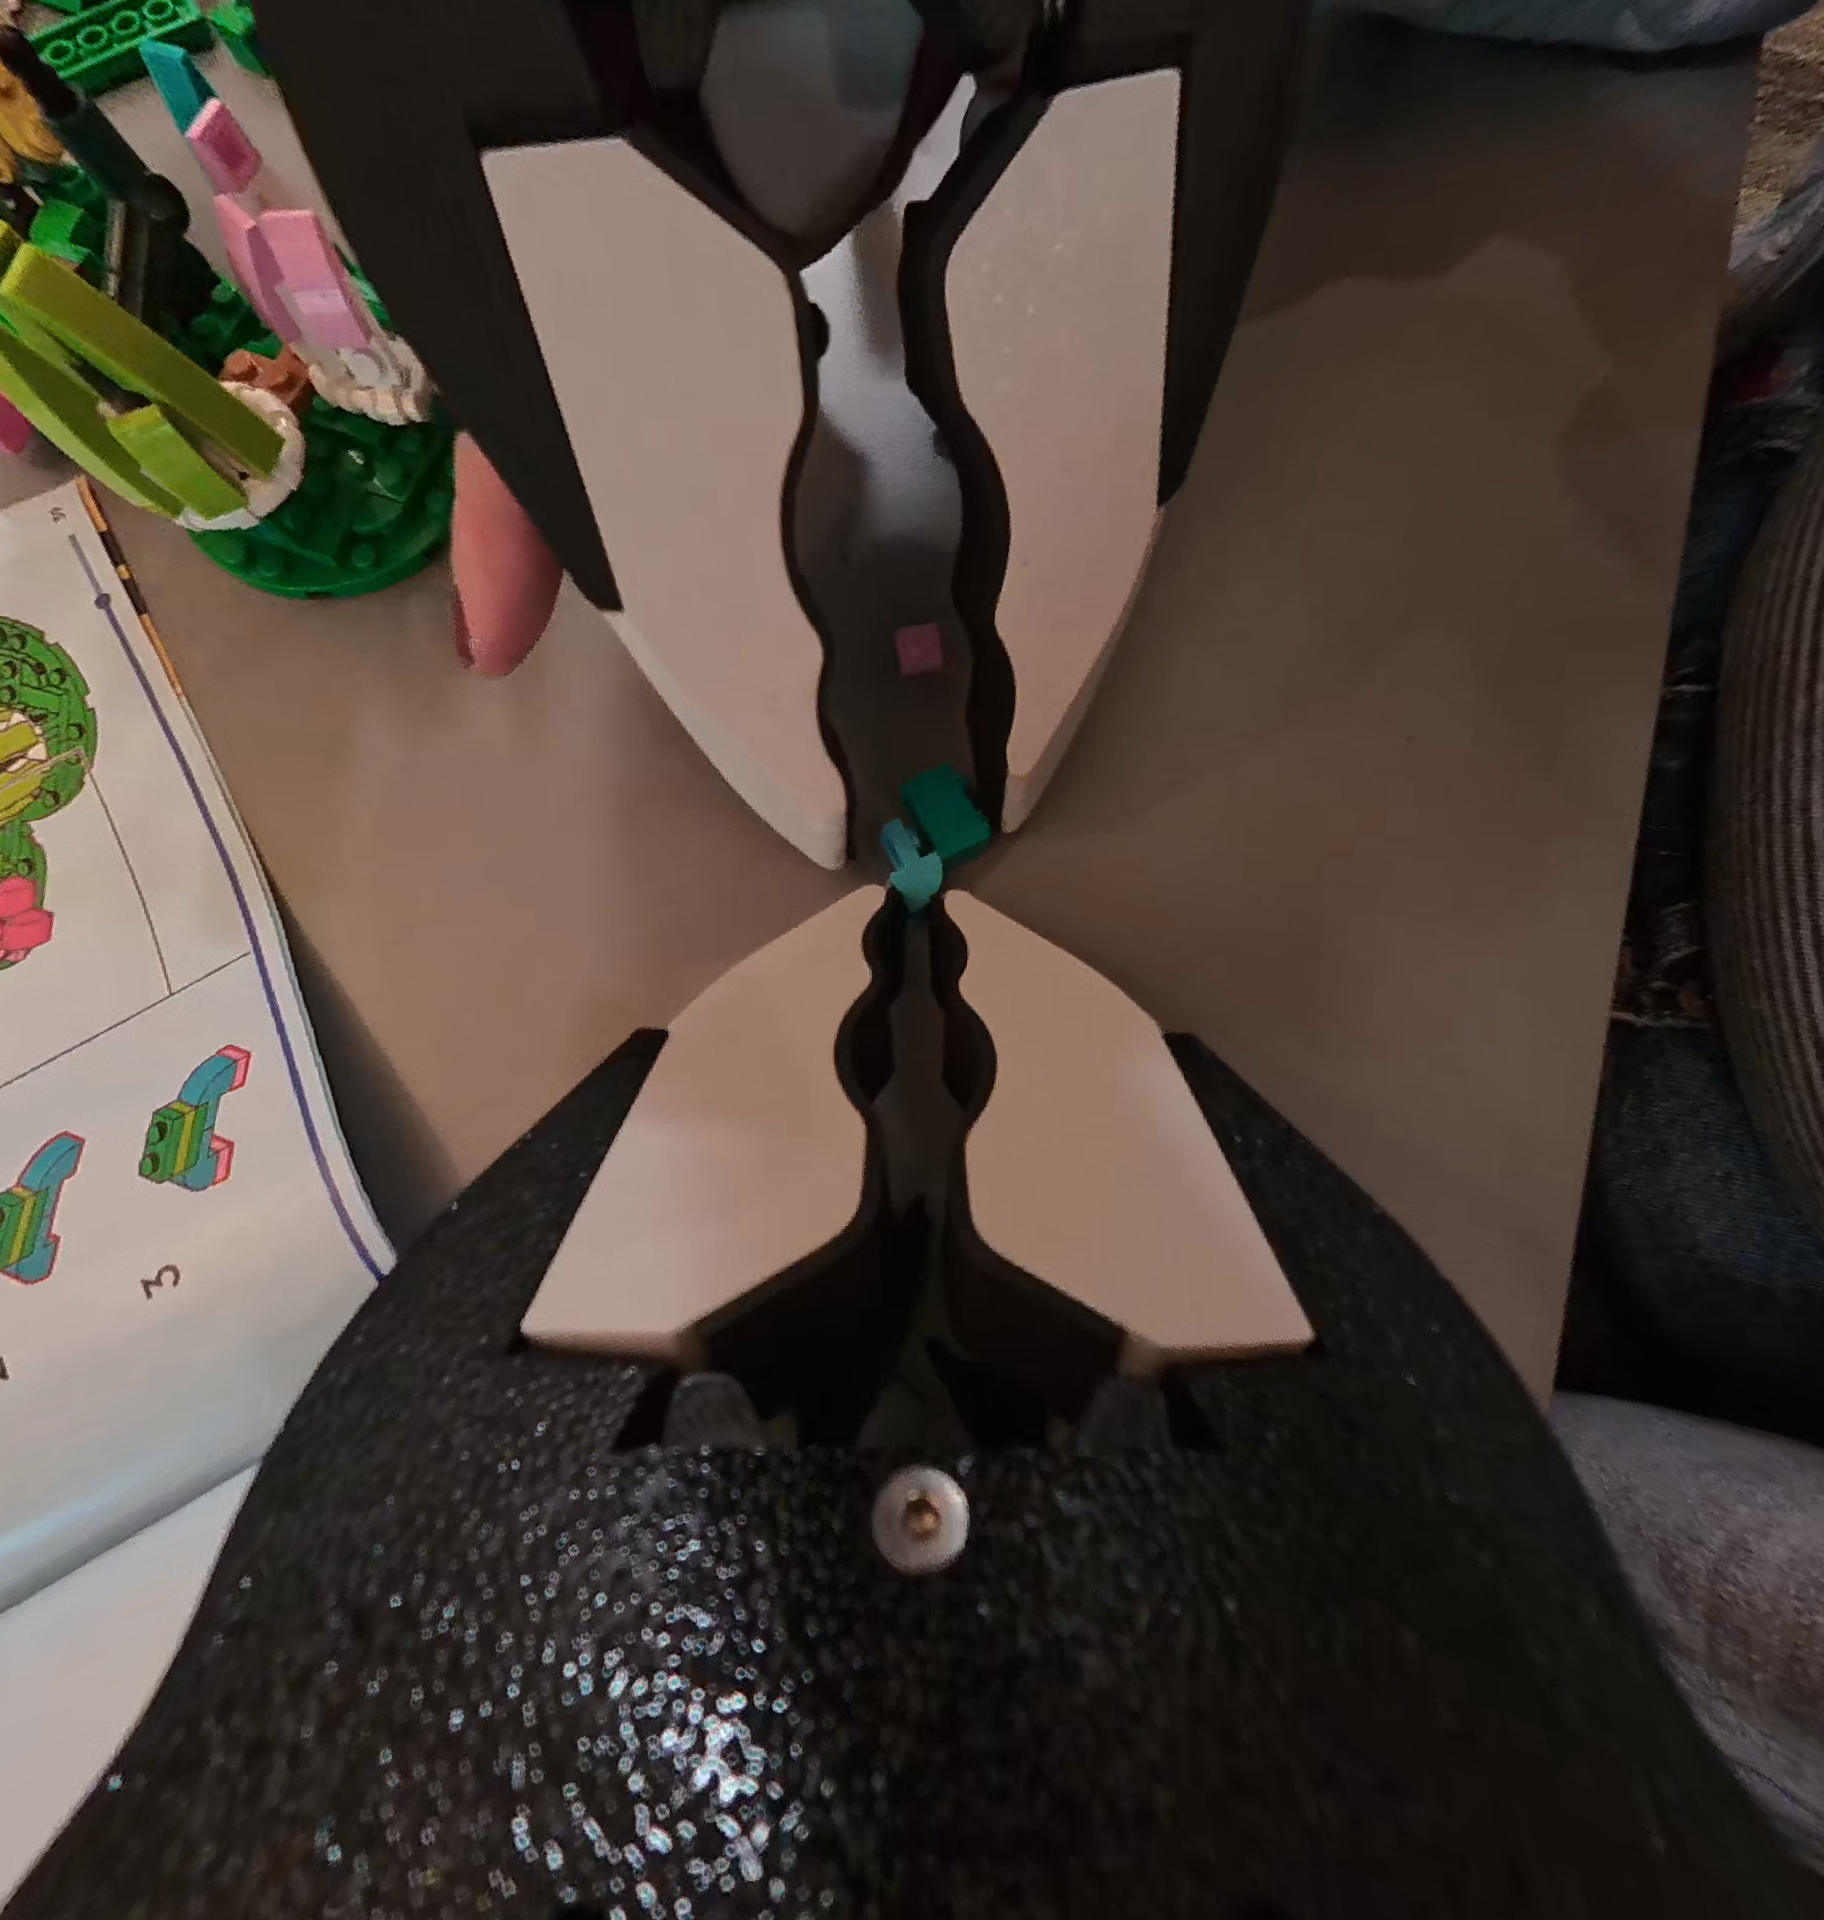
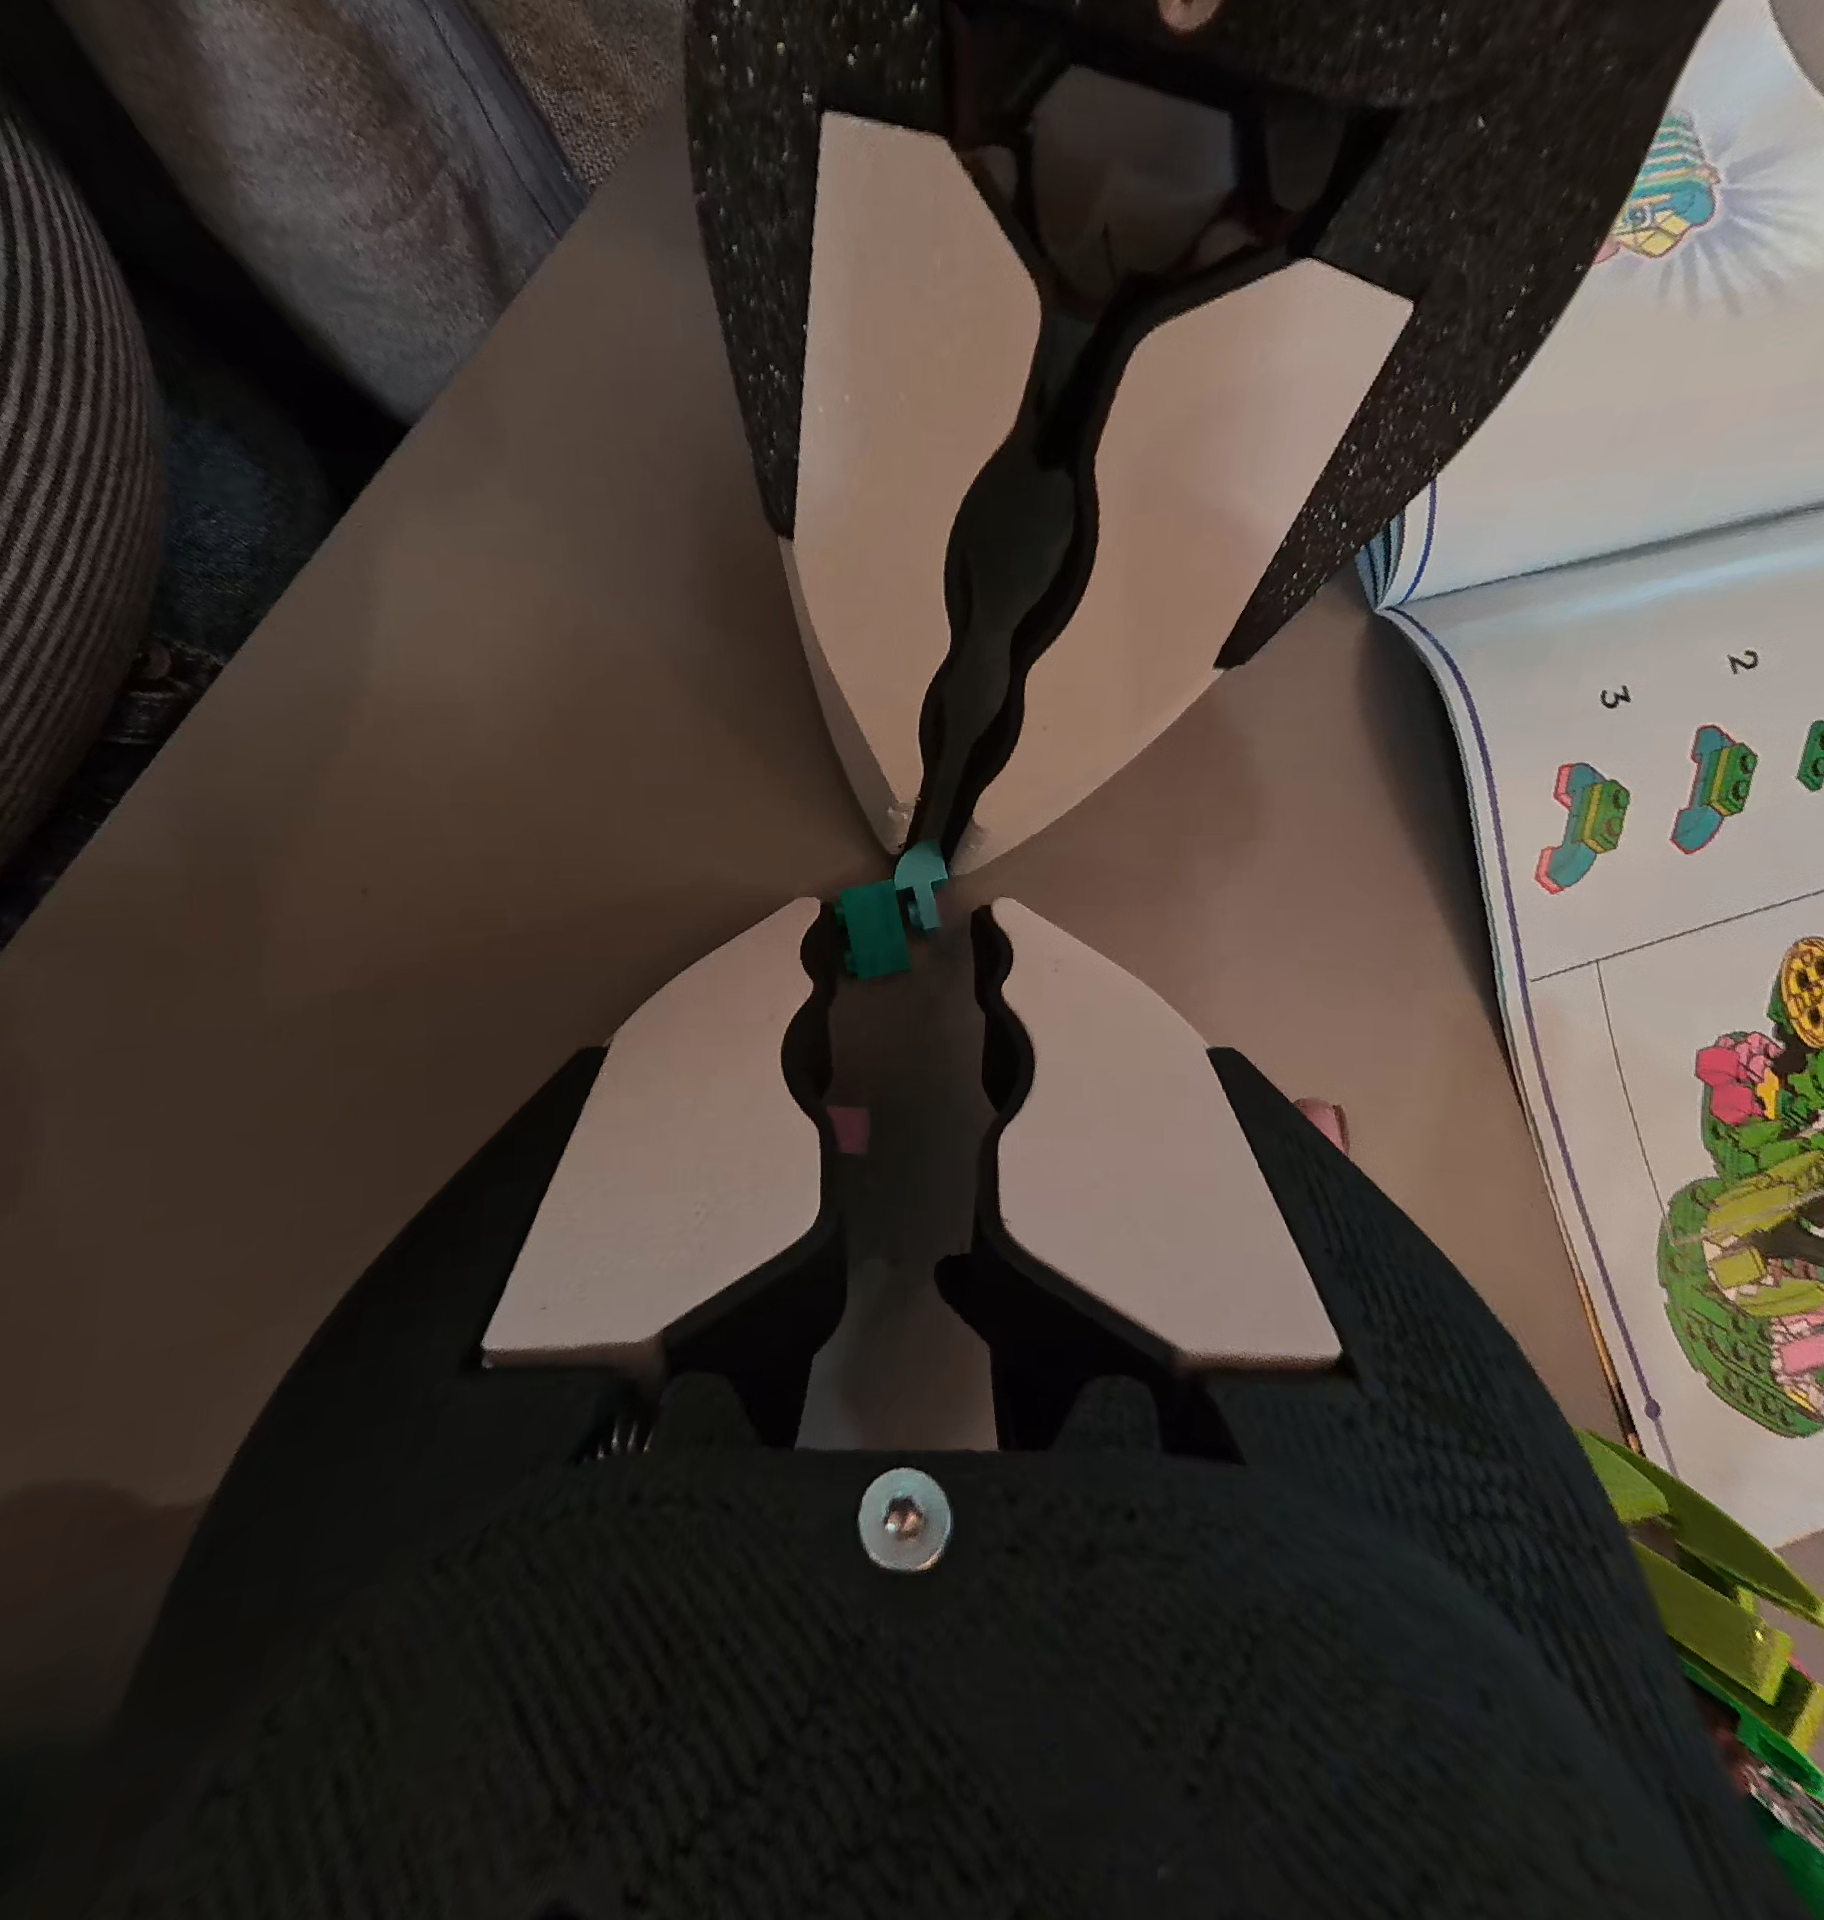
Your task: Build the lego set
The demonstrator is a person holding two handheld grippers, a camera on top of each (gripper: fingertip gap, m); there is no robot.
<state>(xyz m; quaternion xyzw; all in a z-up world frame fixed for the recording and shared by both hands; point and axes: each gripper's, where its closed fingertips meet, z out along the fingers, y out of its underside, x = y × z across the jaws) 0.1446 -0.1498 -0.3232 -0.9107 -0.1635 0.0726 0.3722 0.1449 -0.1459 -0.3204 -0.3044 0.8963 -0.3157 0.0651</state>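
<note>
Left of the left claw (image 1: 913,909) lie an open instruction booklet (image 1: 108,1039) and, farther ahead, the partly built green model (image 1: 295,436). The left claw is clenched on a light teal piece (image 1: 913,878) at its tips. Directly opposite, tip to tip, the right claw (image 2: 897,920) stands partly parted; a dark green brick (image 2: 872,935) sits against its left finger, touching the teal piece. A small pink brick (image 1: 918,649) lies on the surface (image 1: 1355,831) between the right claw's fingers.
</note>
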